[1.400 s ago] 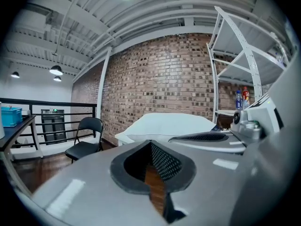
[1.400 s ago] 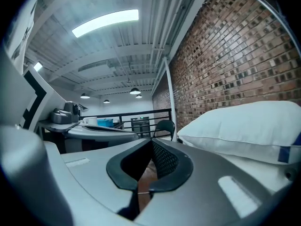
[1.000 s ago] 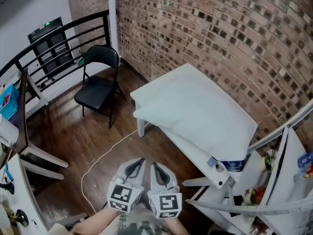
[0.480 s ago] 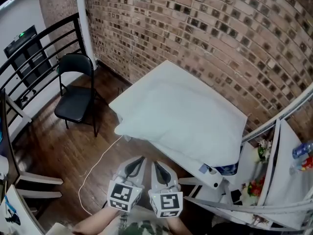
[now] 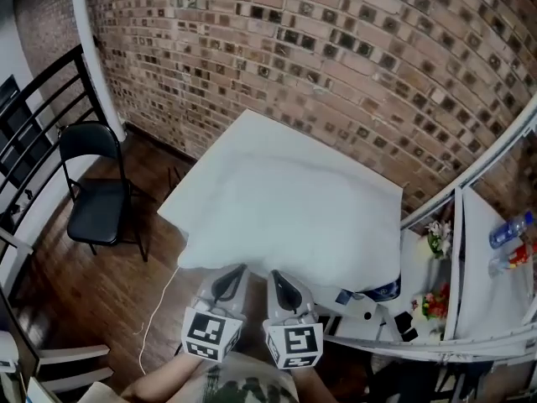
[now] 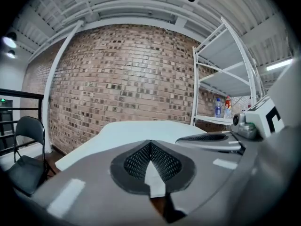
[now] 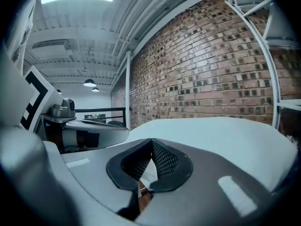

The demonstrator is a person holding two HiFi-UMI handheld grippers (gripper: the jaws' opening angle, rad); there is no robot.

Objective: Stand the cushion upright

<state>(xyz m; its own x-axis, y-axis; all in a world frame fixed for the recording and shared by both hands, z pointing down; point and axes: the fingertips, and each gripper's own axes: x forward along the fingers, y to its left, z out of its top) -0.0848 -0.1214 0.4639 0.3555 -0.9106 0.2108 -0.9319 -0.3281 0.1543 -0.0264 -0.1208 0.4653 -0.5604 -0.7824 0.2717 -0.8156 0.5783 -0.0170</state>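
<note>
The left gripper (image 5: 237, 270) and right gripper (image 5: 276, 274) sit side by side at the near edge, both pointing forward. In each gripper view the jaws are together with nothing between them. Just beyond the tips is the near edge of the cushion (image 5: 294, 208); no view shows whether they touch it. The cushion is white and lies flat on a white table (image 5: 220, 154), covering most of the top and not stood up. A pale cable (image 5: 159, 305) trails over the wood floor (image 5: 75, 284) to the left. Further left stands a black chair (image 5: 96, 208). To the right is a white shelf (image 5: 478, 242) with bottles (image 5: 506, 229). A brick wall (image 5: 336, 49) runs behind the table.
</note>
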